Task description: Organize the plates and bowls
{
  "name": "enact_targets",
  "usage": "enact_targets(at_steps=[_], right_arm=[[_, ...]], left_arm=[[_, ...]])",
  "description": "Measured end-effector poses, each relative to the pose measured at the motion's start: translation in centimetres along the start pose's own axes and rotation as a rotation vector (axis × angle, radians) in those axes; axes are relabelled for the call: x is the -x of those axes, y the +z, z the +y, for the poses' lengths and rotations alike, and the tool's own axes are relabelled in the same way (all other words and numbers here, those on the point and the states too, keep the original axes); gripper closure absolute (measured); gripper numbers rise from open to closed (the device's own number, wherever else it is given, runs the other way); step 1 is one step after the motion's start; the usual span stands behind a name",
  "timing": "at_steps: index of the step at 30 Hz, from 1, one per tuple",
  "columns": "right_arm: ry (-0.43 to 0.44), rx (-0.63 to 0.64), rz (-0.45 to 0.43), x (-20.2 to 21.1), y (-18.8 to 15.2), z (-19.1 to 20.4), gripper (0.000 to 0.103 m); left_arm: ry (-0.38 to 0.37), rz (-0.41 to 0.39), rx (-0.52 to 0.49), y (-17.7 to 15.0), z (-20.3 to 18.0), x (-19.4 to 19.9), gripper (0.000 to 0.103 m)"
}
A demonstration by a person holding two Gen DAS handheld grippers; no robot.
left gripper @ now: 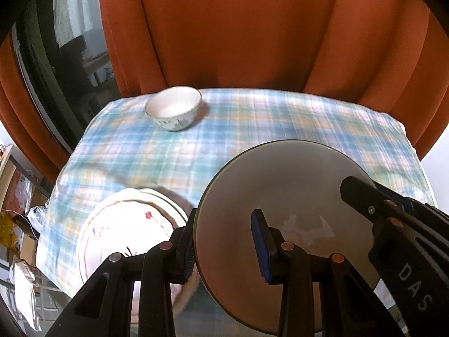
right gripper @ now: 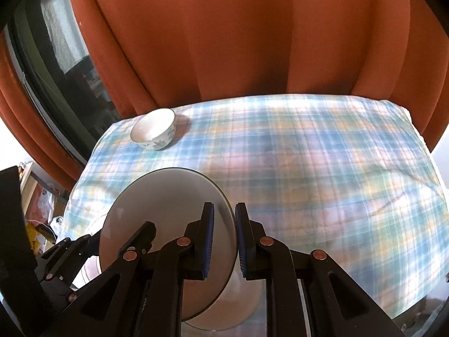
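We hold the large plain white ceramic bowl [left gripper: 280, 196] aloft over the checked blue tablecloth [right gripper: 308, 154], left gripper [left gripper: 227, 247] and right gripper [right gripper: 224, 241] each clenched on opposite rims; it looks glazed, slippery, heavy and breakable

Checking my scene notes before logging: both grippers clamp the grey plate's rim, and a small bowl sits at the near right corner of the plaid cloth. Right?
Not quite: the small bowl sits at the far left of the plaid cloth, as the right wrist view shows. Both grippers, left and right, do clamp the grey plate.
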State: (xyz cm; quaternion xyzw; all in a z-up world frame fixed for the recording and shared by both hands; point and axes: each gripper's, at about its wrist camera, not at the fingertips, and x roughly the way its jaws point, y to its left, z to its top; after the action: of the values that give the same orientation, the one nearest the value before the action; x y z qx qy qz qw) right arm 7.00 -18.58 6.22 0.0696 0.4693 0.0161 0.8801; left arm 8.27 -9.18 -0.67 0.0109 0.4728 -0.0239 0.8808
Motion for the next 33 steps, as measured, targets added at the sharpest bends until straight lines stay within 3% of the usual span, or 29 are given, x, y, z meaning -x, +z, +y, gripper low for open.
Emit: enact_targets(at_steps=[8,22,33], right_arm=[[-0.002,-0.02,0.048,-1.0,-2.1,-1.9,0.084],[-0.025,-0.003,0.179,-3.7,-5.0,-1.6,0.084],[-0.067,0.039,0.233,-5.3,-5.7,-1.3,0.084]], left_arm=[[-0.007,0.065,-0.016,-1.8,-1.1,-1.7,0.069],[-0.021,0.18,0.018,-5.0,0.0,-4.0,0.069],[-0.033,0.207,0.027,-5.5,-0.3,-5.5,0.069]])
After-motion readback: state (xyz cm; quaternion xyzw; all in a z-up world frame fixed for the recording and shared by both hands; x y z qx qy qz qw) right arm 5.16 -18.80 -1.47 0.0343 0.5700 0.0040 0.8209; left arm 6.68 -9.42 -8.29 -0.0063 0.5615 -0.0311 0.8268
